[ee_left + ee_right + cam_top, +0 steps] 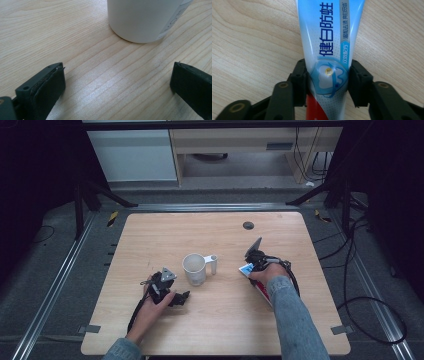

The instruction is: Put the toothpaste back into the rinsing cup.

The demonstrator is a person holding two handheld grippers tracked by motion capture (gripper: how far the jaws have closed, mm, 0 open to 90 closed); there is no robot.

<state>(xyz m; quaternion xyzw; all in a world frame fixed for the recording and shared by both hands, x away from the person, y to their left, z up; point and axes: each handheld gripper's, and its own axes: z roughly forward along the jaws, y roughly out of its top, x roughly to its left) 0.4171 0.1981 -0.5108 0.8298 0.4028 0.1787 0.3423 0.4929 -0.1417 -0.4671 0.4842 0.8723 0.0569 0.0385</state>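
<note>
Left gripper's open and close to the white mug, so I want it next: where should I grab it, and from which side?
Grip the white mug across its round body. It stands upright, its handle pointing toward the right gripper, so come level from the left gripper's side, jaws straddling the plain wall opposite the handle.

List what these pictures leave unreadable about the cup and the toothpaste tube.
- Cup: left gripper view cuts off its rim; label lettering runs off the edge.
- Cup interior: high view too small to tell whether it is empty.
- Toothpaste tube: both ends cut off in right gripper view; mostly behind the hand in high view.
</note>
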